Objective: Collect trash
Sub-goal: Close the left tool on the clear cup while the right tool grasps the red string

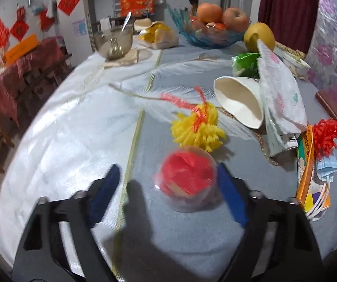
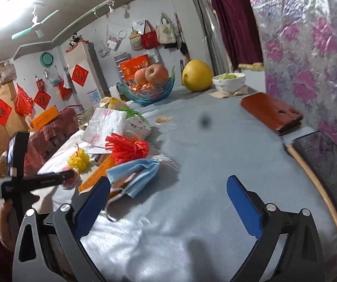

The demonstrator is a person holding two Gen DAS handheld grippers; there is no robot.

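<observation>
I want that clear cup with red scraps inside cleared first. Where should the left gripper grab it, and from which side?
Grip the clear cup across its round side wall, near mid-height, coming from the near side with the left gripper angled down. It stands between the open fingers, off-centre toward the right pad, so centre first. Squeeze lightly; thin plastic probably flexes.

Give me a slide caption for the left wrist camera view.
Left gripper, jaws apart, straddles a clear cup stuffed with red scraps, a yellow pompom just beyond it.

White wall [image 2: 112,35] w/ red decor, maroon curtain [image 2: 234,18], ceiling fan [image 2: 35,27].
</observation>
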